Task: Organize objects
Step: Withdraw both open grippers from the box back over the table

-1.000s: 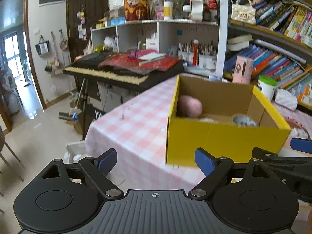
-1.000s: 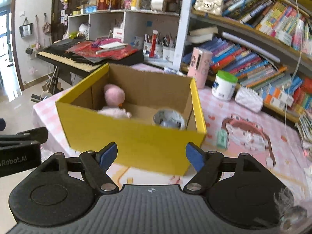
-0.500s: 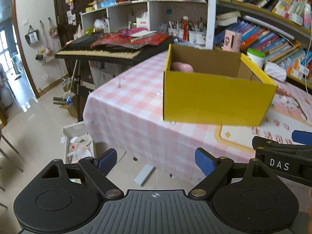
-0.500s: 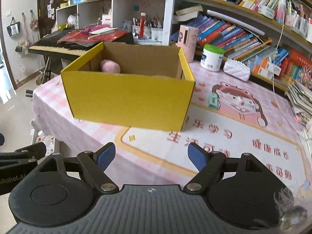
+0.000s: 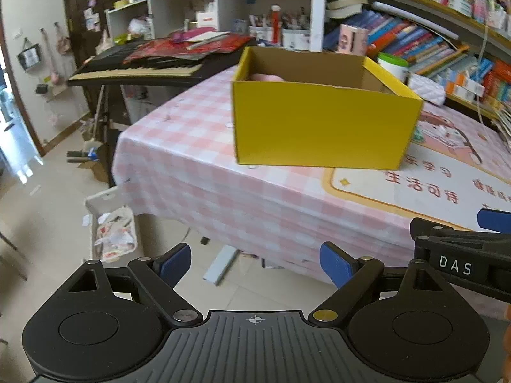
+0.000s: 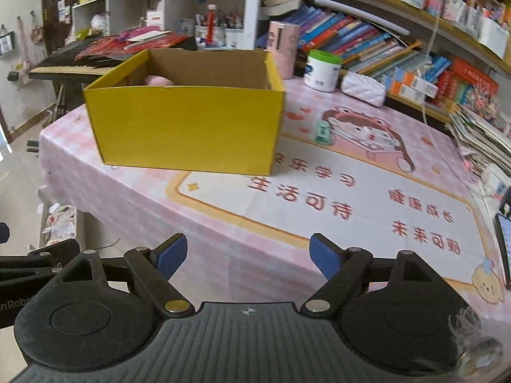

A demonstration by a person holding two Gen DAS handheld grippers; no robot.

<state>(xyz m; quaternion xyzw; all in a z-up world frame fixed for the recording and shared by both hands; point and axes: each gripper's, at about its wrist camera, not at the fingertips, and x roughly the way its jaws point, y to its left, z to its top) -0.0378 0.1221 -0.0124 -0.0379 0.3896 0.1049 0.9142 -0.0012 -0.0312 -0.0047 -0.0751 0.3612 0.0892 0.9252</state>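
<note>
Two grippers, left (image 5: 255,263) and right (image 6: 247,255), wide apart, empty | open yellow cardboard box (image 6: 188,127) beyond them | pink soft item (image 6: 158,80) inside box

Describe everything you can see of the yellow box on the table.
The box is open-topped cardboard, yellow outside and plain brown inside, with no lid or flaps showing. It stands upright on the pink checked tablecloth, one bottom corner overlapping the printed mat. A pink soft thing peeks above its rim inside. Neither pair of tongs touches it.
</note>
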